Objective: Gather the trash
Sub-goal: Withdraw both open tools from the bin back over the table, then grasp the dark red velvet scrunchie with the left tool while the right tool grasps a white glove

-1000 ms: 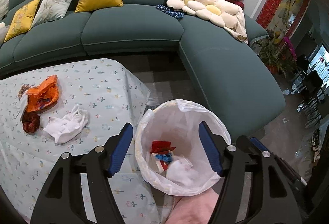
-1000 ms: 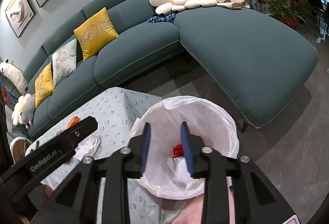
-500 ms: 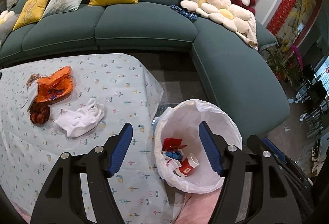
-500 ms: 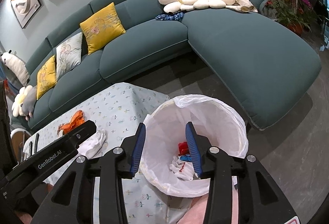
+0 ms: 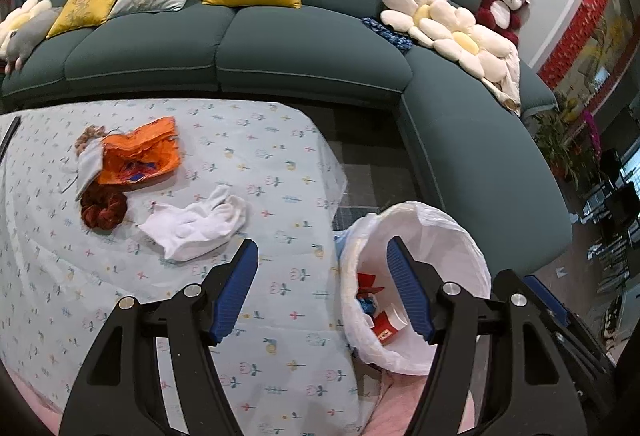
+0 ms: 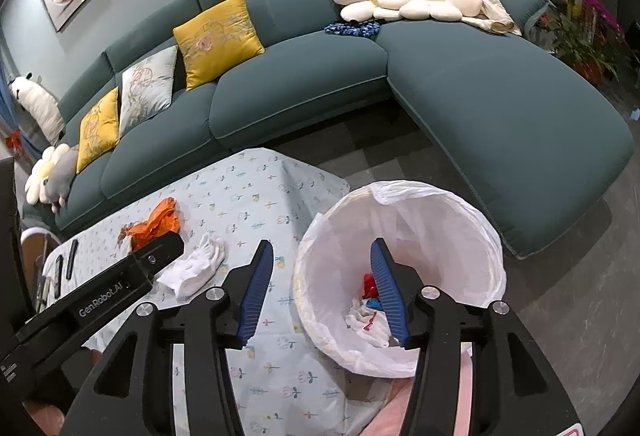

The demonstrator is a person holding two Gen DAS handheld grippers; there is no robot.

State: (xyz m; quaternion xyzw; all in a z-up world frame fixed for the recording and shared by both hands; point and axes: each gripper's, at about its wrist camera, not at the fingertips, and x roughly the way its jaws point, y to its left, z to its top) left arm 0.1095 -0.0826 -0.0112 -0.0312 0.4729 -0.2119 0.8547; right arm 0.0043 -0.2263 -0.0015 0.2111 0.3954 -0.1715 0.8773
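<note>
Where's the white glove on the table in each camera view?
Left wrist: glove lies centre-left, just above the left gripper, below the orange bag.
Right wrist: glove sits lower left, between the left gripper's body and the right gripper.
Shared landmark: the bin, to the glove's right.

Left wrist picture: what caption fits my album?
Open left gripper hovers between crumpled white cloth on the floral tablecloth and white-lined trash bin.
</note>
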